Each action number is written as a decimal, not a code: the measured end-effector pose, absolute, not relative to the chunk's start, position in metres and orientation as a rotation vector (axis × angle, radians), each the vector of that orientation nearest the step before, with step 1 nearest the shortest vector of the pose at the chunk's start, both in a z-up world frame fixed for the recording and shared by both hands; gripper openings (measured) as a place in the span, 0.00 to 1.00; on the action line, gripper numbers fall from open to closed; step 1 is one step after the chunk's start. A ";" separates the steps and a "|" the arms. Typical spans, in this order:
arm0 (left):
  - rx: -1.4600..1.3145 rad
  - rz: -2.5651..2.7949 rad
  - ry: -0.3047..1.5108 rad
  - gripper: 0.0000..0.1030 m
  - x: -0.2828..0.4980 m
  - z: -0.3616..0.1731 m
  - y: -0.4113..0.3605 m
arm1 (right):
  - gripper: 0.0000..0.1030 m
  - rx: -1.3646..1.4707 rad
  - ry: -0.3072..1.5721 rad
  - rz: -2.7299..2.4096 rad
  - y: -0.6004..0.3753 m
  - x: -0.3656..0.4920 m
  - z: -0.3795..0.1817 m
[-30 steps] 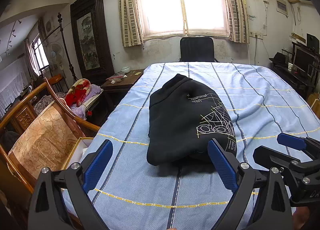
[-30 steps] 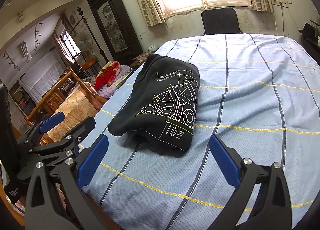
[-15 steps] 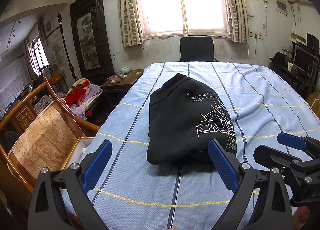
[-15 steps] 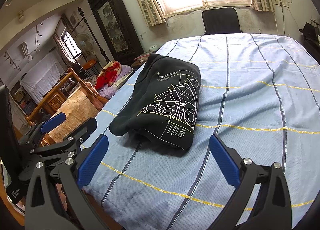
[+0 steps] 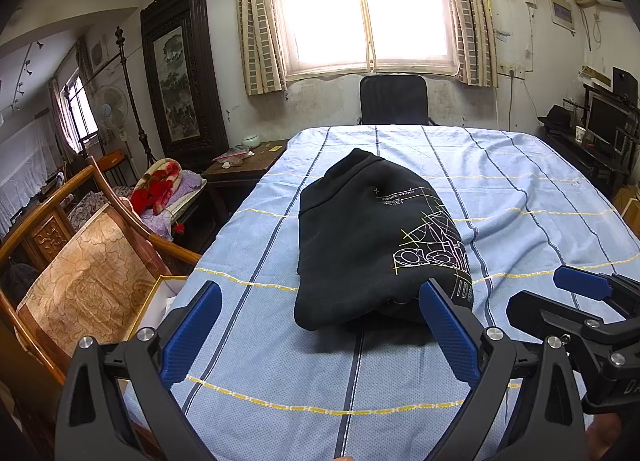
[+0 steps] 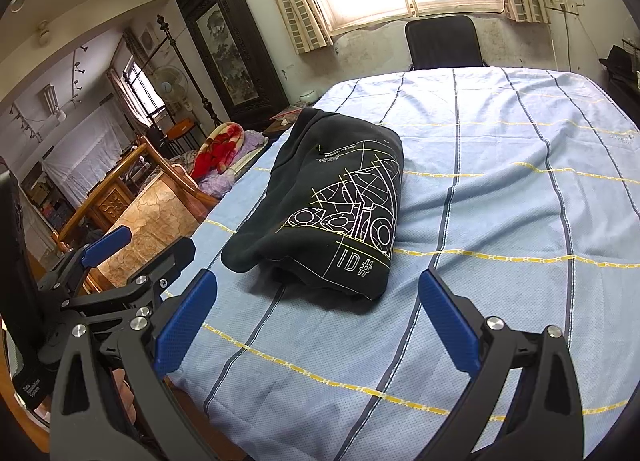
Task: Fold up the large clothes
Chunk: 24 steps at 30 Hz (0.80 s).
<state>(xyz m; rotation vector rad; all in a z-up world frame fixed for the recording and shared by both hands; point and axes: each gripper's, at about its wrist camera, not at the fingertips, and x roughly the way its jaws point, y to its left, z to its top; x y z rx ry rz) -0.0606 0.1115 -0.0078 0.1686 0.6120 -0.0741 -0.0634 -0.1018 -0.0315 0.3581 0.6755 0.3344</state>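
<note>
black sweatshirt [image 5: 376, 241] [image 6: 328, 205] lies folded into a thick, rounded bundle of soft, matte knit on the blue checked bedsheet [image 5: 520, 197] [image 6: 500, 189], a thin woven cloth crossed by dark blue stripes and yellow dashed lines and lightly creased. a printed graphic of fine white and yellow geometric lines covers the sweatshirt's upper face, with the characters "id#" near the folded edge closest to the cameras; that near edge is bulky, layers stacked and curled under, casting a shadow on the sheet. the left gripper [image 5: 320, 325] is spread wide and empty, its black plastic arms with metal bolts ending in ribbed blue pads [image 5: 448, 333]; the bundle sits just beyond and between those pads, apart from them, its near right corner partly hidden behind the right pad. the right gripper [image 6: 320, 317] is likewise wide apart and holds nothing, with the bundle ahead of it and shifted toward its left pad, not touching. each gripper shows at the edge of the other's view, side by side above the sheet's near edge. a carved wooden armchair [image 5: 80, 261] stands beside the bed, and a black office chair [image 5: 394, 99] at the far end under the window.
</note>
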 end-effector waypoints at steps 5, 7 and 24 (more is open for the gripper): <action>0.169 -0.073 0.612 0.96 -0.061 -0.008 0.111 | 0.95 0.358 0.676 0.336 -0.102 -0.063 -0.031; 0.168 -0.074 0.612 0.96 -0.061 -0.008 0.111 | 0.95 0.357 0.676 0.335 -0.102 -0.063 -0.031; 0.162 -0.075 0.598 0.93 -0.065 -0.009 0.119 | 0.95 0.360 0.679 0.339 -0.100 -0.063 -0.031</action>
